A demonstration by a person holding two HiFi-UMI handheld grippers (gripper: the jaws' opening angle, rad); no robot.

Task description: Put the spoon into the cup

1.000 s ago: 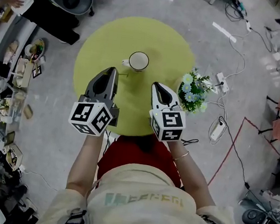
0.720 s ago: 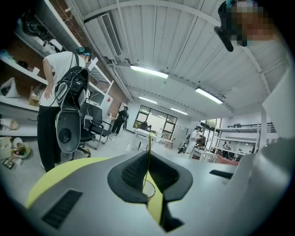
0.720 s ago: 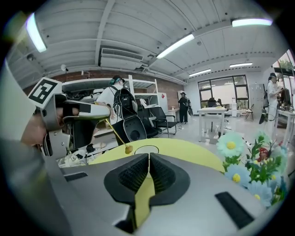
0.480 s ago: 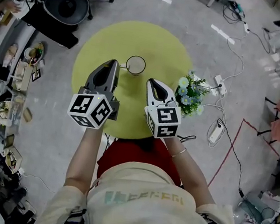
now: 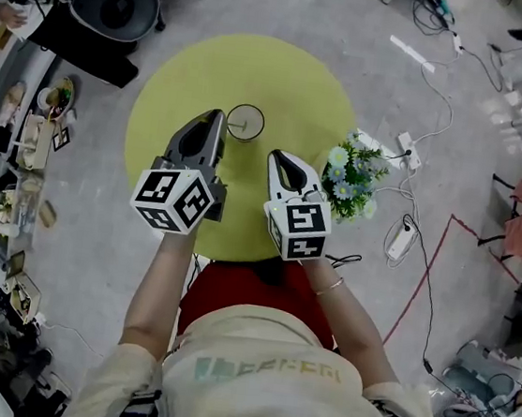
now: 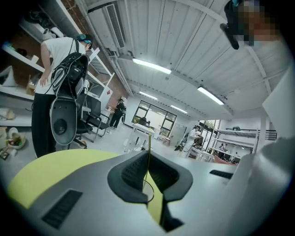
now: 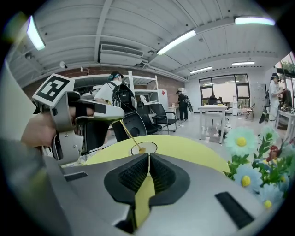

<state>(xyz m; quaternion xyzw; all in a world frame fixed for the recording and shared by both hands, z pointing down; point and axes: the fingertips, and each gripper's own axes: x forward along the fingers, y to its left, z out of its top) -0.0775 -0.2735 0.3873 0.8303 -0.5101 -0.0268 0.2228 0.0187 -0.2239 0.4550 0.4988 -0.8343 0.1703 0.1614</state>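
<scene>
Round yellow bench (image 5: 259,70) on a workshop floor, seen over my two tools: nearest me, my right hand-held gripper (image 5: 280,161) sits pinched shut on nothing, with a bunch of flowers (image 5: 352,178) just beside it to the right. My left hand-held gripper (image 5: 216,120) is clamped on the thin gold handle of the spoon (image 7: 129,136). It slants down from the jaws until its bowl end meets the mouth of the cup (image 5: 245,122), farther out on the bench.

Round yellow table (image 5: 287,69), flowers (image 5: 350,178) at its rt edge. Power strip (image 5: 400,241) on floor nearby. Office chair (image 5: 116,6) top-left.
</scene>
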